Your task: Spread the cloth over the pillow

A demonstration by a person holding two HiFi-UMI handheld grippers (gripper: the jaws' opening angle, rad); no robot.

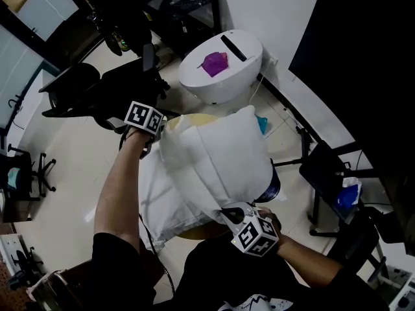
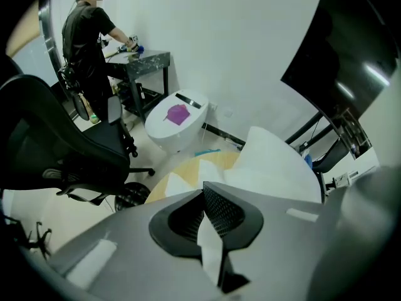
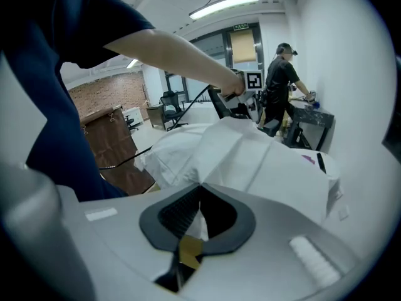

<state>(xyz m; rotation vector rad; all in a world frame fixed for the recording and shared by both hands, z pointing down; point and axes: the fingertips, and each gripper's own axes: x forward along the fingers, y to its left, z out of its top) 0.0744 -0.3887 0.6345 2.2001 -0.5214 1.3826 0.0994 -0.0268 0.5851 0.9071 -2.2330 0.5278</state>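
A white cloth (image 1: 220, 157) hangs stretched between my two grippers above a white pillow (image 1: 159, 203). The pillow lies on a round yellowish table (image 1: 194, 234). My left gripper (image 1: 160, 132) is at the cloth's far left corner, and in the left gripper view its jaws (image 2: 210, 234) are shut on a fold of the cloth (image 2: 276, 162). My right gripper (image 1: 232, 214) is at the near corner, close to my body. Its jaws (image 3: 191, 221) are shut on the cloth (image 3: 250, 155), which spreads away from them over the pillow (image 3: 169, 158).
A white round bin (image 1: 224, 67) with a purple item on top stands beyond the table. A black office chair (image 1: 97, 89) is at the far left. A dark stand with a blue item (image 1: 347, 193) is at the right. A person (image 2: 88, 36) works at a desk by the wall.
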